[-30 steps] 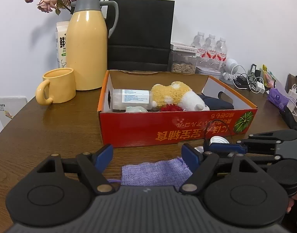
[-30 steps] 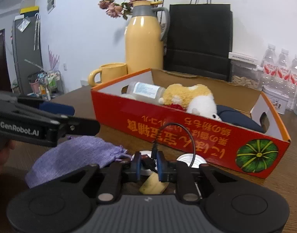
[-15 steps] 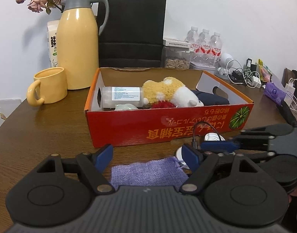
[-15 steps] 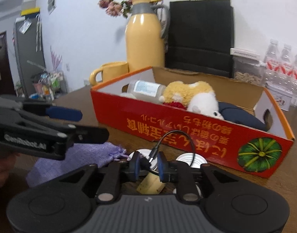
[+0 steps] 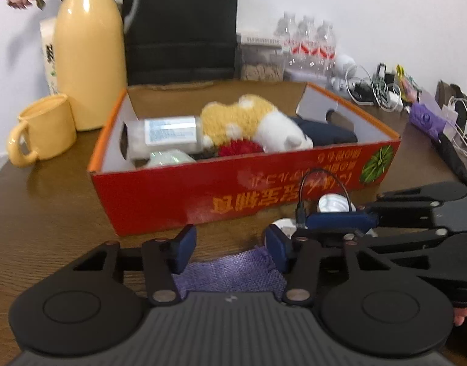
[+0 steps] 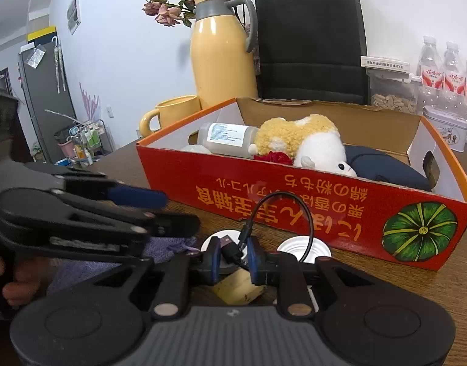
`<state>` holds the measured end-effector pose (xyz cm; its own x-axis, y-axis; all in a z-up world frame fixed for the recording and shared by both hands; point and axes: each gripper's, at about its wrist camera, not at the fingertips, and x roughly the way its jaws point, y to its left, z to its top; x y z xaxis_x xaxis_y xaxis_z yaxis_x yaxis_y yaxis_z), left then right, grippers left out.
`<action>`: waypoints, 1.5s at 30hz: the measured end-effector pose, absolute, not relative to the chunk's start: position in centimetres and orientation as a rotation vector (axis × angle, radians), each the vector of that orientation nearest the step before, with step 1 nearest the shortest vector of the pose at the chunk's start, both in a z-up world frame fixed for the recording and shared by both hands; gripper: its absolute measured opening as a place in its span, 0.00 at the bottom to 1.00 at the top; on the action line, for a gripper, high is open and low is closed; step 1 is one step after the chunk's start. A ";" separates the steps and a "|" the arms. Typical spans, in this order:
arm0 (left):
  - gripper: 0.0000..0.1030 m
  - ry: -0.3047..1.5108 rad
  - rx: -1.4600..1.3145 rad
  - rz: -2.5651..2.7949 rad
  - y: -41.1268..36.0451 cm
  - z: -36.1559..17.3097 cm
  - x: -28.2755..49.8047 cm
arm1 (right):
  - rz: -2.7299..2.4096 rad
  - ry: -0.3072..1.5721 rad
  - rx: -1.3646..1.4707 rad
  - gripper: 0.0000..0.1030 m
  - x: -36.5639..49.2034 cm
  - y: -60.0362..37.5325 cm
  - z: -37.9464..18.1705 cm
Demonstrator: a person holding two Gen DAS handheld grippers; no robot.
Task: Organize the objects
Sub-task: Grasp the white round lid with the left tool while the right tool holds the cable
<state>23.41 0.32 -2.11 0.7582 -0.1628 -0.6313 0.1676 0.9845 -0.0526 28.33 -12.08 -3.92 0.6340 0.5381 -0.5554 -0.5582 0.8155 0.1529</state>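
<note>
Short black looped cable (image 6: 282, 210), plugs pinched in the near-shut right gripper (image 6: 232, 257). Woven purple pouch (image 5: 227, 271) flat between the closing, untouching left gripper (image 5: 227, 247) pads.

Ahead of both grippers the red box (image 5: 242, 195) walls off the table (image 5: 47, 213); only a narrow strip lies before it, crowded by two white lids (image 6: 303, 248) and the purple pouch (image 5: 230, 273). Left of the left gripper (image 5: 229, 248), bare wood runs to the yellow mug (image 5: 41, 129). Above the box stands open air.
</note>
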 end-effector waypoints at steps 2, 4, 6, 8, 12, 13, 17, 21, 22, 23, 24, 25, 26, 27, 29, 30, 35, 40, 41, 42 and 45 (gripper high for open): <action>0.42 0.701 -0.011 -0.215 0.3 -2.4 23.6 | 0.625 0.622 -0.038 0.17 28.4 -12.1 -3.9; 0.38 0.704 -0.014 -0.232 0.2 -2.5 23.8 | 0.625 0.622 -0.036 0.16 28.4 -12.1 -3.9; 0.35 0.705 -0.016 -0.244 0.1 -2.7 24.1 | 0.628 0.625 -0.034 0.16 28.4 -12.1 -3.9; 0.30 0.703 -0.011 -0.264 0.0 -2.7 24.2 | 0.627 0.623 -0.040 0.16 28.4 -12.1 -3.9; 0.24 0.684 0.038 -0.268 -0.9 -2.8 23.8 | 0.614 0.602 -0.090 0.13 27.7 -11.6 -3.8; 0.24 0.680 0.045 -0.267 -1.0 -2.8 23.7 | 0.609 0.596 -0.105 0.12 27.5 -11.4 -3.7; 0.24 0.668 0.072 -0.256 -1.3 -2.9 23.4 | 0.580 0.582 -0.138 0.12 27.2 -11.3 -3.6; 0.24 0.659 0.084 -0.249 -1.5 -2.9 23.3 | 0.539 0.575 -0.138 0.12 27.0 -11.7 -3.5; 0.24 0.658 0.082 -0.248 -1.5 -2.9 23.2 | 0.519 0.571 -0.140 0.12 27.0 -11.8 -3.4; 0.24 0.657 0.081 -0.246 -1.5 -2.9 23.2 | 0.504 0.570 -0.133 0.12 27.1 -12.1 -3.3; 0.24 0.656 0.078 -0.244 -1.5 -2.9 23.2 | 0.502 0.573 -0.115 0.12 27.2 -12.5 -3.3; 0.24 0.653 0.076 -0.242 -1.5 -3.0 23.1 | 0.501 0.572 -0.100 0.13 27.3 -12.8 -3.2; 0.24 0.652 0.072 -0.241 -1.4 -3.0 23.1 | 0.502 0.568 -0.086 0.13 27.3 -13.1 -3.1; 0.24 0.651 0.067 -0.239 -1.4 -3.0 23.1 | 0.504 0.565 -0.075 0.13 27.3 -13.4 -3.0; 0.24 0.646 0.056 -0.231 -1.4 -3.0 23.0 | 0.499 0.558 -0.071 0.13 27.2 -13.6 -2.9; 0.24 0.642 0.055 -0.229 -1.5 -3.0 22.8 | 0.498 0.556 -0.069 0.12 27.3 -13.7 -2.9; 0.46 0.592 0.051 -0.255 -1.8 -2.3 21.8 | 0.500 0.533 -0.060 0.12 26.8 -14.2 -2.4; 0.47 0.619 0.068 -0.262 -2.6 -2.6 22.2 | 0.492 0.510 -0.045 0.12 26.3 -14.8 -1.9; 0.47 0.628 0.068 -0.266 -2.7 -2.7 22.3 | 0.491 0.505 -0.044 0.12 26.2 -14.9 -1.8; 0.48 0.635 0.064 -0.273 -2.8 -2.8 22.5 | 0.492 0.501 -0.042 0.12 26.1 -15.0 -1.7; 0.49 0.648 0.056 -0.276 -3.1 -3.1 22.9 | 0.493 0.492 -0.038 0.11 26.0 -15.1 -1.5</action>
<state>22.88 -3.07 -3.05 0.7621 -0.2364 -0.6027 0.2709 0.9620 -0.0347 25.95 -15.14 -1.53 0.7673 0.4447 -0.4621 -0.4625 0.8828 0.0816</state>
